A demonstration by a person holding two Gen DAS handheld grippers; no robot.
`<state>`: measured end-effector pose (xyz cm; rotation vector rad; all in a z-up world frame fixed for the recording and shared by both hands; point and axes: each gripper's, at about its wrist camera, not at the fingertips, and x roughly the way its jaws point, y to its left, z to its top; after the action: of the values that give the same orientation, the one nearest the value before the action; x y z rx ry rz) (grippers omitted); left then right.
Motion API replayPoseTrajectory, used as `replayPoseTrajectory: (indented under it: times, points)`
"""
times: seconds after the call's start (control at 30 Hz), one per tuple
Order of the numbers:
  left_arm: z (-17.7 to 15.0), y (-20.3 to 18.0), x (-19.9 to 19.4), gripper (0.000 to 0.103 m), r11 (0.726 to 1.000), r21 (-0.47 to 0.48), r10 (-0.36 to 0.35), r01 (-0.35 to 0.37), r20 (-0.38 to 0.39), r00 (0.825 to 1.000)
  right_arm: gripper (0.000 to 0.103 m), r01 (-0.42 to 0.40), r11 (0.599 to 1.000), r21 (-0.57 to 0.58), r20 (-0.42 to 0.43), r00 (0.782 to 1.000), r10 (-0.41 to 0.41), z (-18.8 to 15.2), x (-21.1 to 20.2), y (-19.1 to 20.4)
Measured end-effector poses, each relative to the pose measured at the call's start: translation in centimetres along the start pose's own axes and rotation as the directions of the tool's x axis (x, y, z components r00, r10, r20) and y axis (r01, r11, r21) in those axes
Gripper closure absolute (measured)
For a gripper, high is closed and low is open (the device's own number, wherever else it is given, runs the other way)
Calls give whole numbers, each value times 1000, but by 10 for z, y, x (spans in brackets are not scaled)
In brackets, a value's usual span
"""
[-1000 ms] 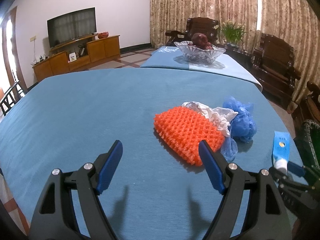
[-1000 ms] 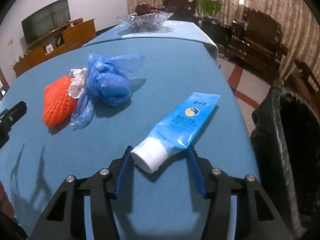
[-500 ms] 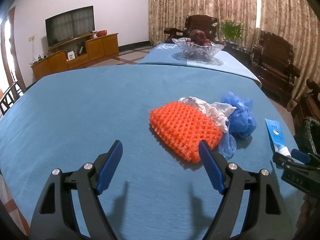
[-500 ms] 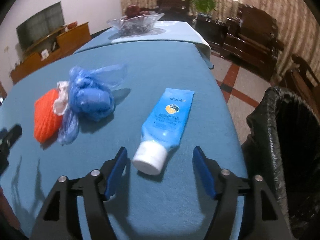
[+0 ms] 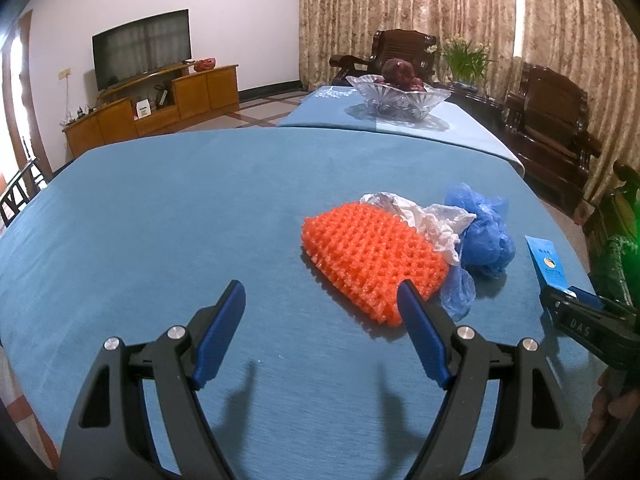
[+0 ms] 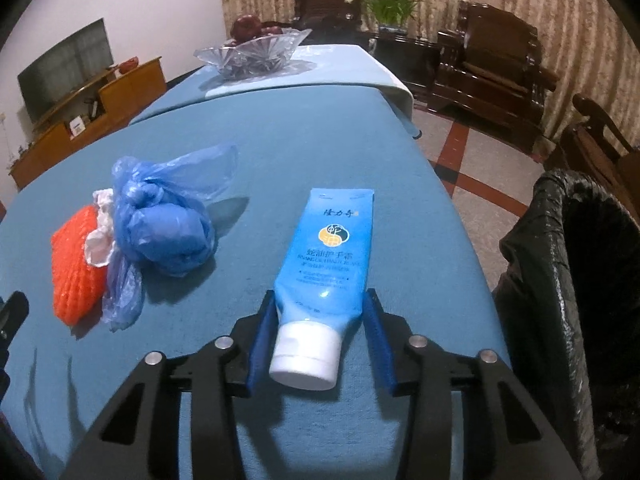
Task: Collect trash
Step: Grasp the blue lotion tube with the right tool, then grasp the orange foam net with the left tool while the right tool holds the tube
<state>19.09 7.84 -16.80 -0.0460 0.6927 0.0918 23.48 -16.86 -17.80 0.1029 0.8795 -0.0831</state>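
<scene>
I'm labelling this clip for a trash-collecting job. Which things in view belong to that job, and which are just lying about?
Belongs to the job:
- blue tube, between the right gripper's pads, which have just been closing on it
- orange foam net
- white tissue
- blue plastic bag
- black-lined bin
- left gripper, open

Just lying about:
- glass fruit bowl
- television
- wooden armchairs
- potted plant

Each black plastic hand-held gripper, left and right, carries 2 blue finger pads, silver screws, and triangular cut-outs in its arms.
</scene>
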Motion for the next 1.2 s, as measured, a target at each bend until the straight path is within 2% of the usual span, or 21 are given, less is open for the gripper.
replayPoseTrajectory:
  times: [0.17,0.43,0.67,0.73,0.87,0.93,1.0,1.13,1.17,1.2]
  points:
    - [2,-3,3,27,1000,-4,-10,10,-5,1000,61,-51,999,19,7,999,51,2,-7,-4]
    - [16,-27,21,27,999,17,-46,46,-4,999,61,-67,998,20,40,997,67,11,-12,-6]
    - [16,-40,47,29,999,35,-32,33,-39,999,61,-70,998,-2,67,995,70,13,-14,-4]
    - [16,-40,53,44,998,29,-50,52,-67,997,61,-74,997,-11,74,994,75,14,-15,-2]
    - [17,-41,56,64,996,21,-81,83,-74,994,61,-81,996,-27,80,993,83,15,-15,1]
    - [17,-40,55,88,997,22,-75,76,-72,995,61,-86,996,-31,81,993,88,15,-16,4]
    - [18,-36,52,99,997,9,-77,78,-74,994,61,-86,996,-39,85,992,89,14,-18,5]
    - [20,-26,41,100,998,-19,-67,67,-55,996,64,-95,994,-58,96,990,101,15,-24,9]
    - [21,-25,37,100,998,-21,-64,63,-48,997,86,-104,993,-63,96,989,110,16,-26,10]
    - [23,-24,33,100,998,-20,-59,58,-41,997,88,-91,994,-68,92,991,97,17,-27,11]
